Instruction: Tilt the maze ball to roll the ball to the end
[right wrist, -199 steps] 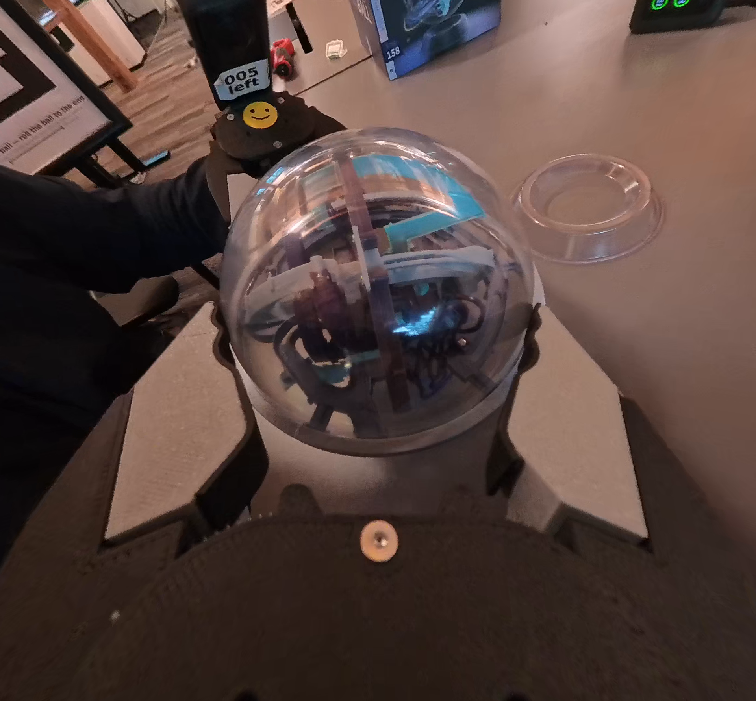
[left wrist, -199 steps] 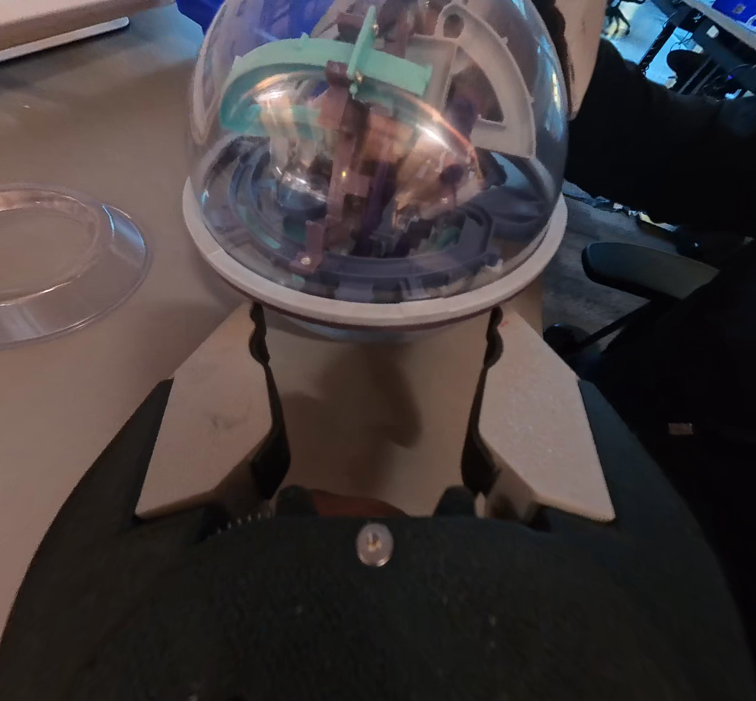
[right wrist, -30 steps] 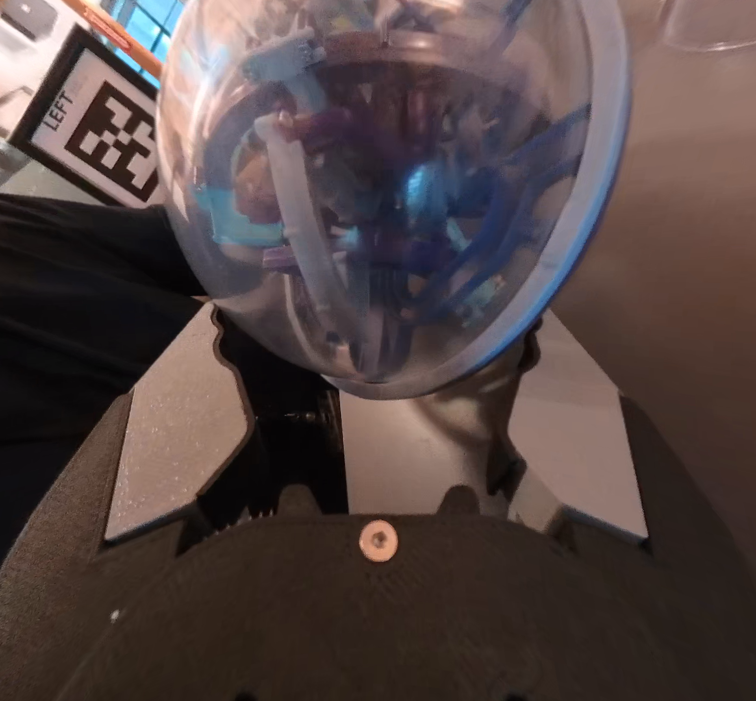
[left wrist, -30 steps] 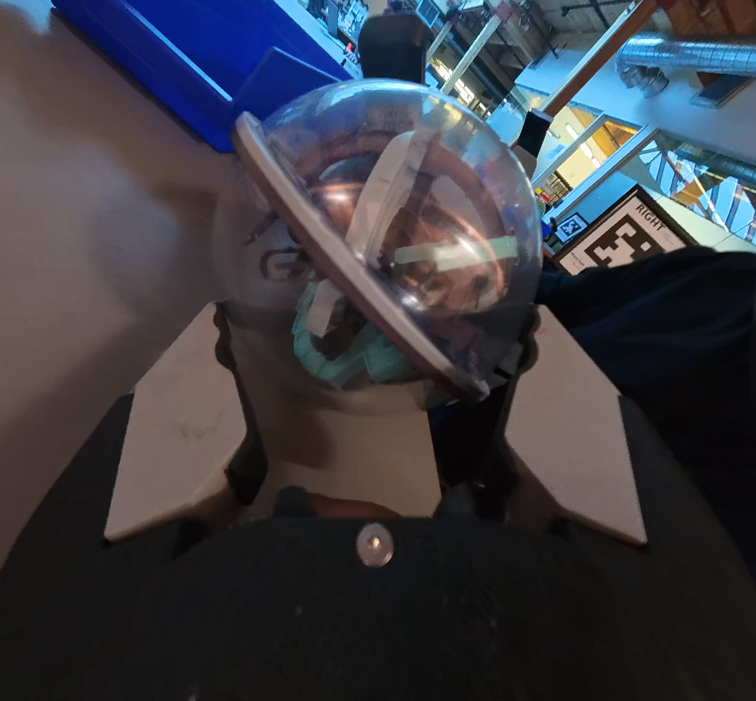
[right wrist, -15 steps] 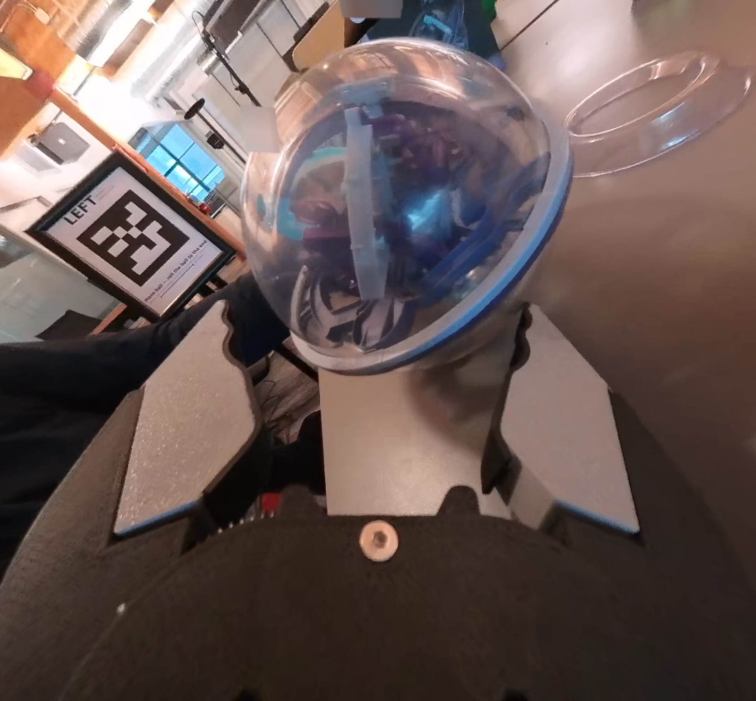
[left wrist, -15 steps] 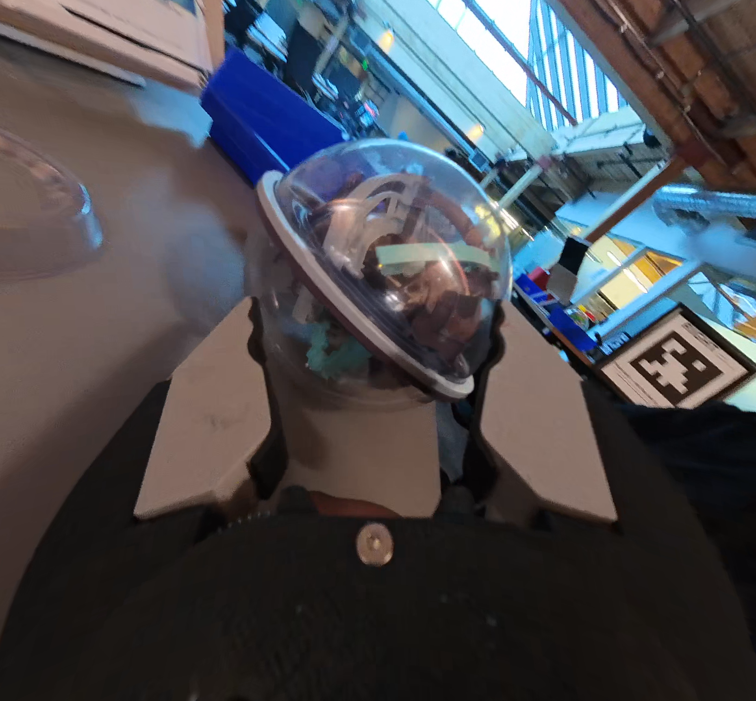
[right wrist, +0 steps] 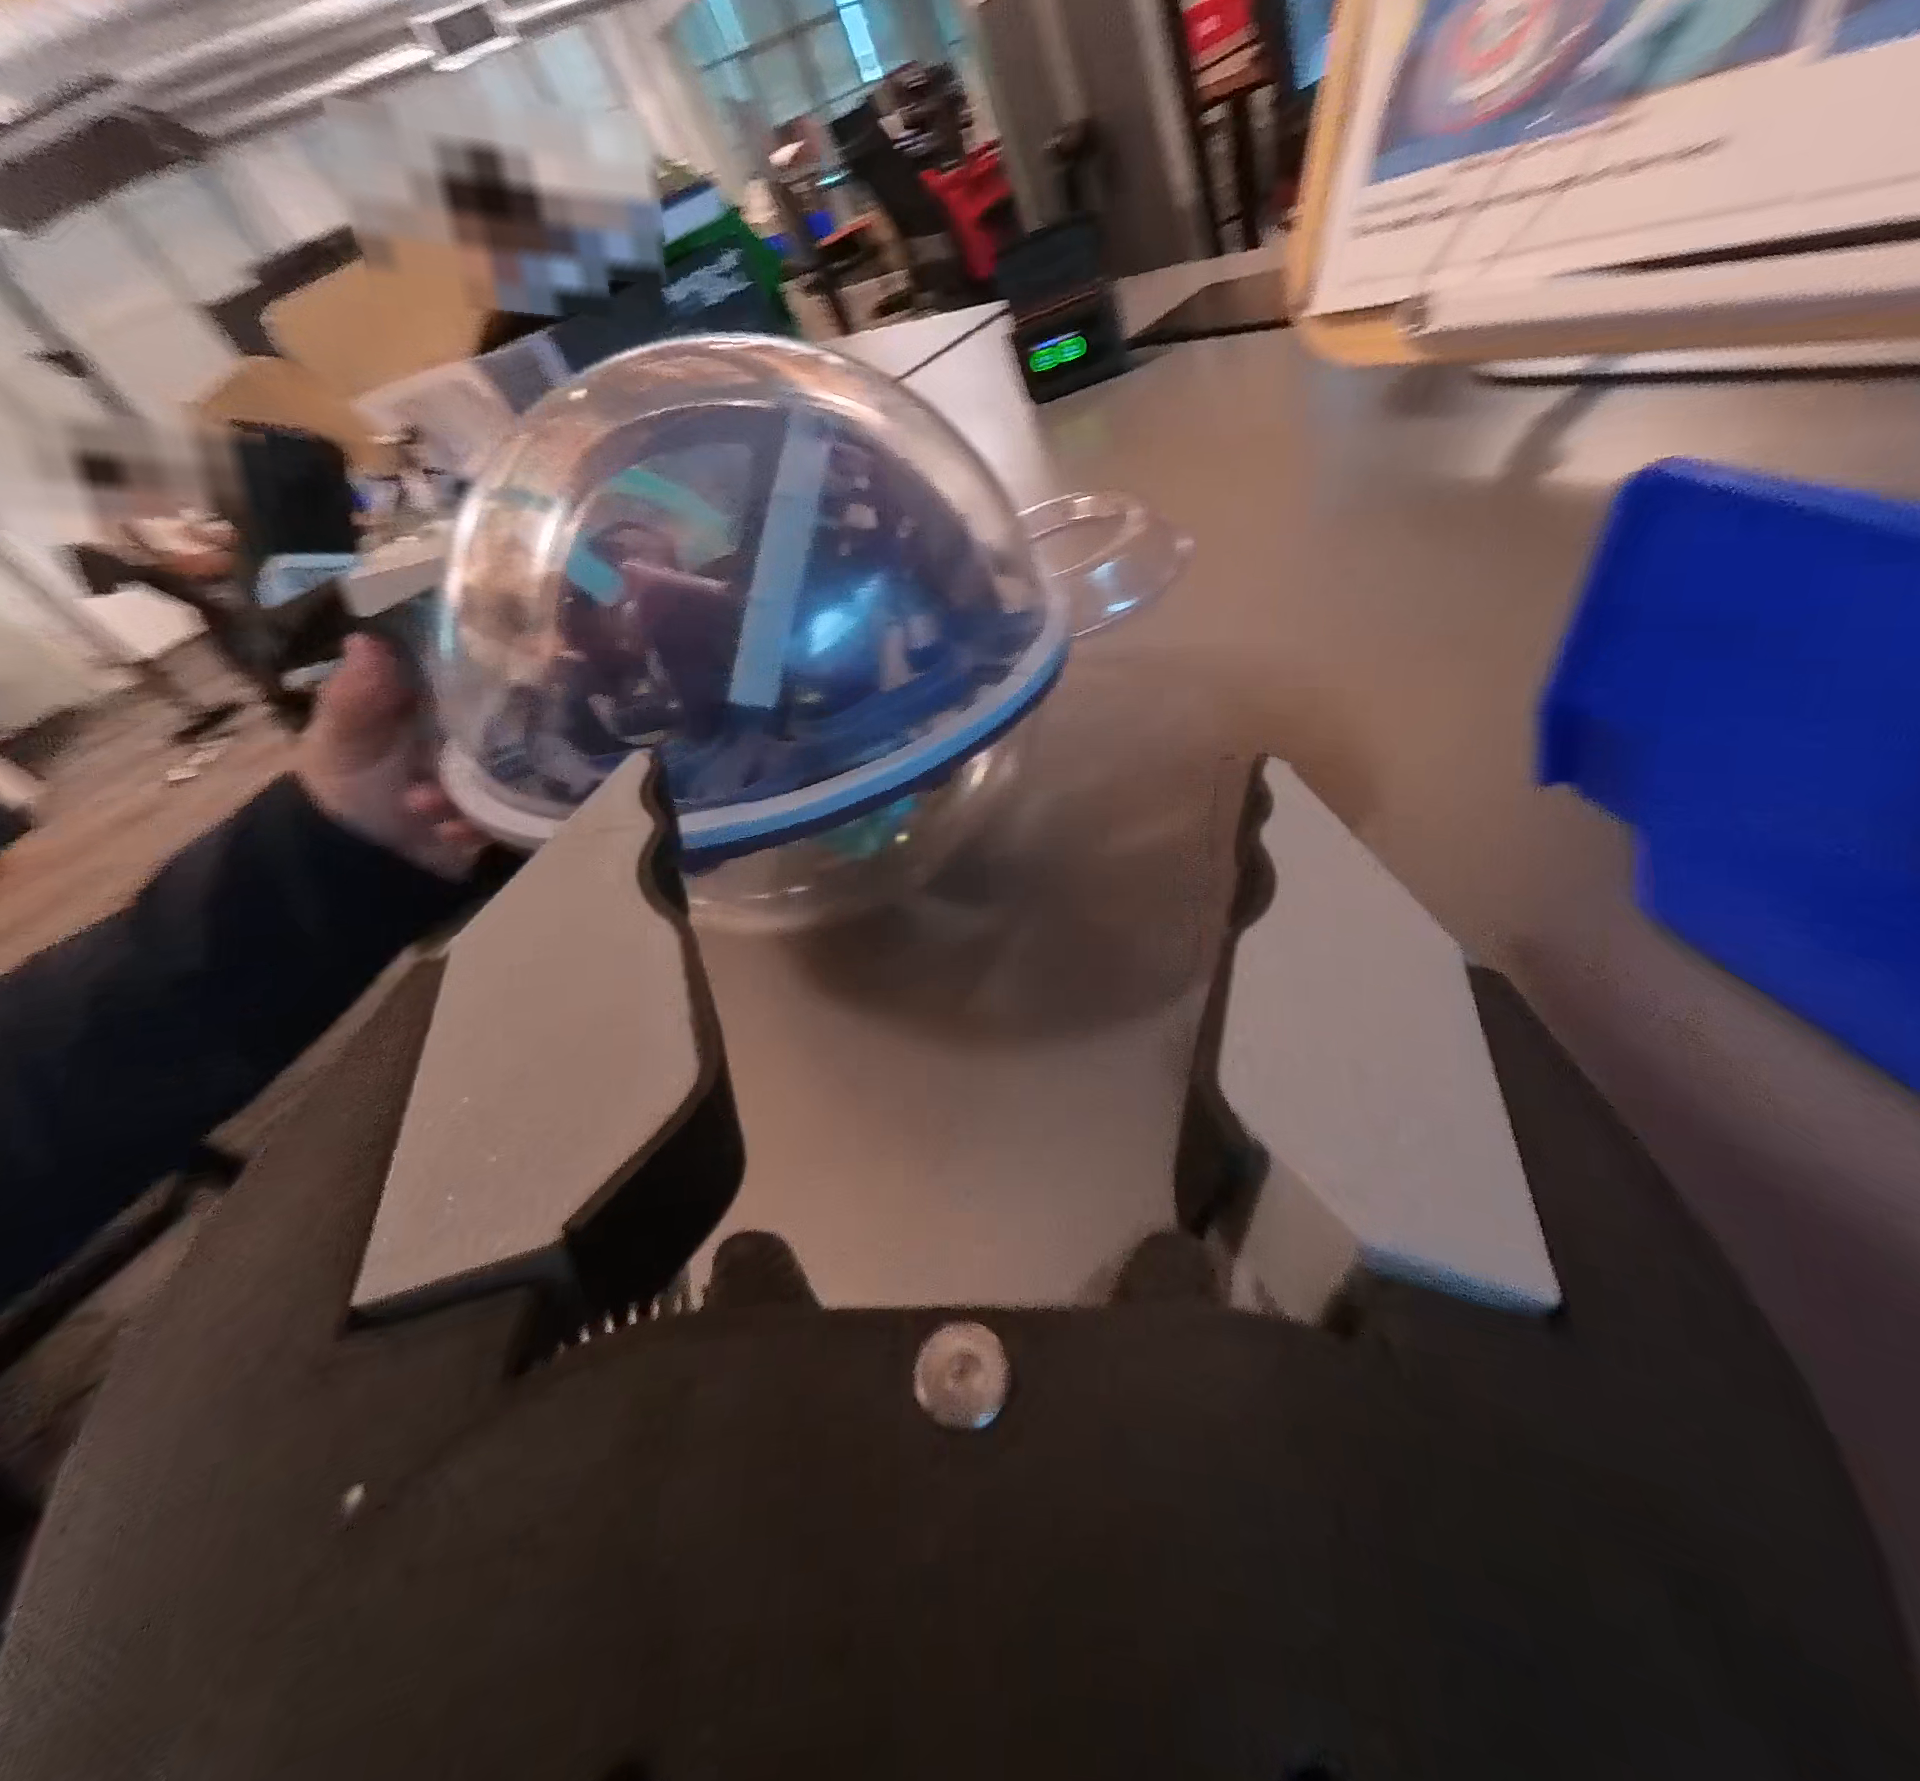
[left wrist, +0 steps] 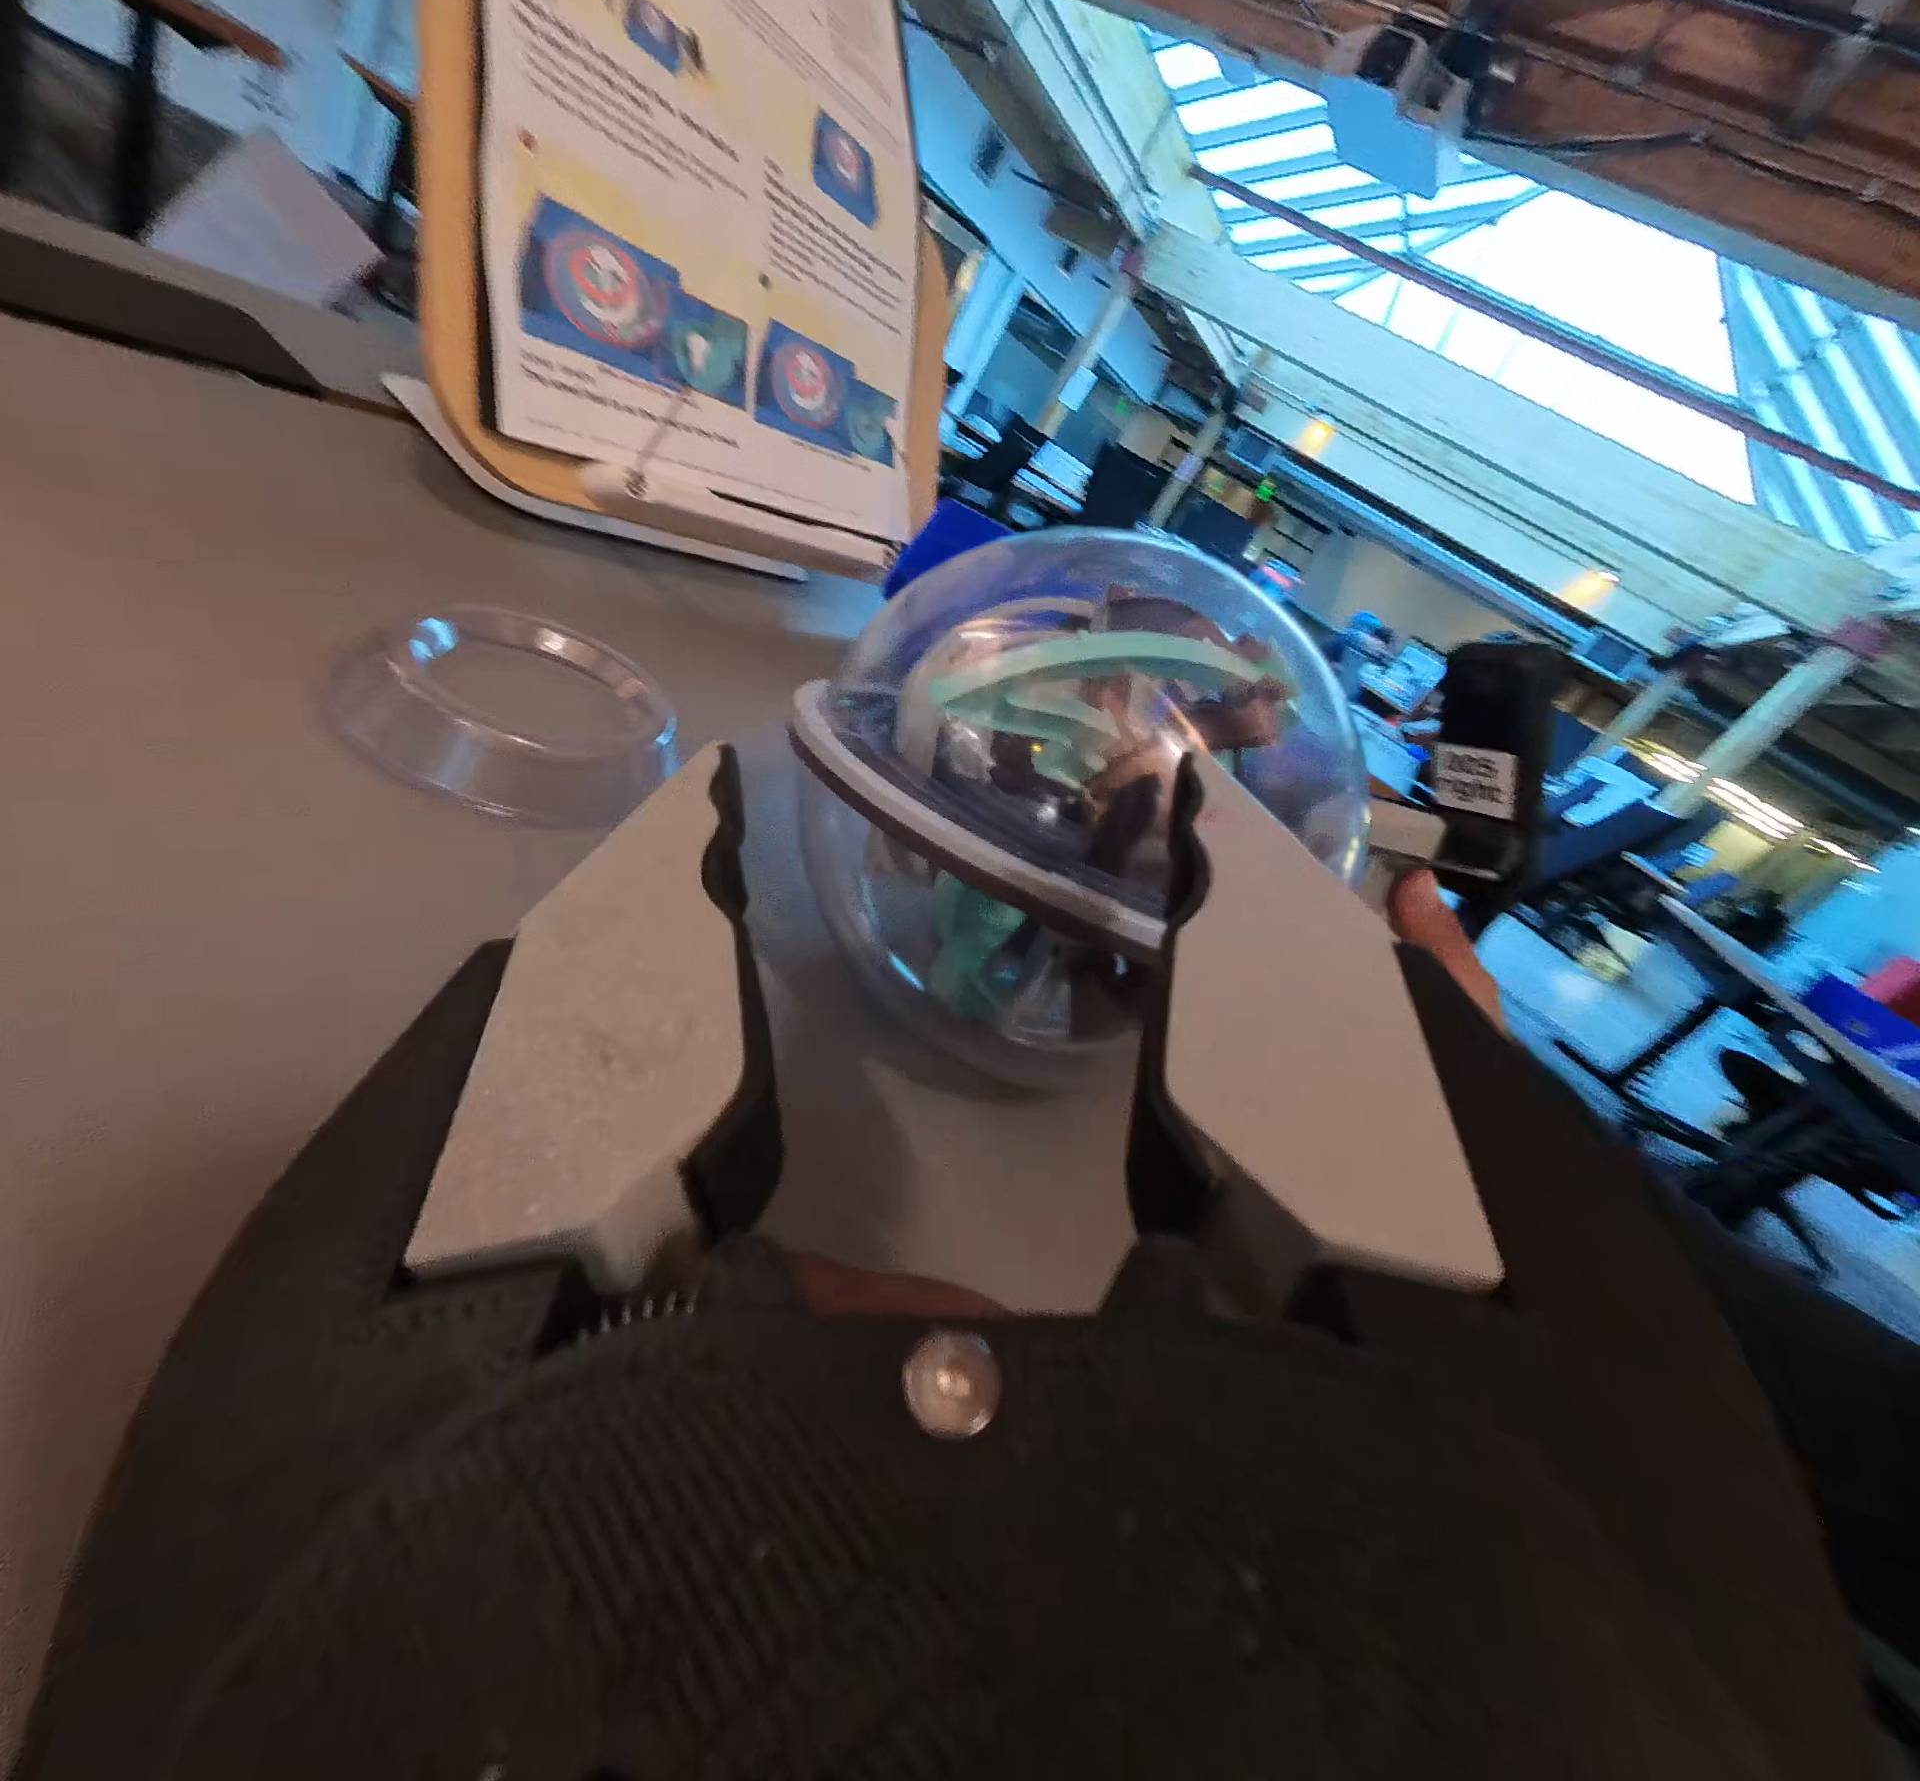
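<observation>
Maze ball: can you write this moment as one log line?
maze ball: seam tilted, lifted or resting unclear | left hand-held gripper: open | right hand-held gripper: open | clear ring: empty, on table

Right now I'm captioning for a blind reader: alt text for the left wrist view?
A clear maze ball sits between the left gripper's grey fingers, above a grey table. Behind lie a clear plastic ring stand and a propped instruction sheet.
</observation>
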Available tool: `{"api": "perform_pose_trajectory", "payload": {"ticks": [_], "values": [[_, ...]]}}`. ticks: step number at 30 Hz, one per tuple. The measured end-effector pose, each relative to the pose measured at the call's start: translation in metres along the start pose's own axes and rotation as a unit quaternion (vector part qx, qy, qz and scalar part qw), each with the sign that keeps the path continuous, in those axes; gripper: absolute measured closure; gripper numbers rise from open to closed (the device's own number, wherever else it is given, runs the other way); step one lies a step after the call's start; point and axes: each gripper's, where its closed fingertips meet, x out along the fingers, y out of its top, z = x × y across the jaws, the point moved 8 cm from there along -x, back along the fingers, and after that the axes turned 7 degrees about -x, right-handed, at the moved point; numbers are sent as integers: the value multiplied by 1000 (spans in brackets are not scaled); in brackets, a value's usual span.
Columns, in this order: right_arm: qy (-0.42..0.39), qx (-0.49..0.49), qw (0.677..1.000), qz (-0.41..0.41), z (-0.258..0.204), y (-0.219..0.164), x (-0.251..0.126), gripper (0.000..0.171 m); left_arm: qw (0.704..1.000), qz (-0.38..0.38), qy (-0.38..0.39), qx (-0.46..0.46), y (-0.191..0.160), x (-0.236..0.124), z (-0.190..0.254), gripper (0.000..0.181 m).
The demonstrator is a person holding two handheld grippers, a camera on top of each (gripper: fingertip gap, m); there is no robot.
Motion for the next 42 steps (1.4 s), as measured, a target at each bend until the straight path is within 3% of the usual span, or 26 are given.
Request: {"api": "perform_pose_trajectory", "payload": {"ticks": [8,18,21,27,30,34,39,42], "values": [[-26,-17,1000,-2,-1,0,-1,67,992,72,88,56,7,-15,0,119],[-50,-48,998,-3,-6,0,-1,75,967,107,219,76,11,-24,-7,181],[-62,-67,996,-7,-9,0,0,91,953,109,269,82,11,-24,-9,181],[-57,-60,997,-5,-8,0,-1,96,947,99,277,132,8,-18,-1,181],[-45,-47,998,0,-6,0,-2,91,960,89,219,151,5,-16,8,177],[-5,-23,1000,2,-6,0,-1,86,986,35,112,122,-4,-12,17,150],[86,18,996,5,-9,-1,2,79,997,6,51,56,-8,-15,16,118],[147,51,988,-15,-11,-4,7,79,999,-30,27,28,-12,-12,16,118]]}}
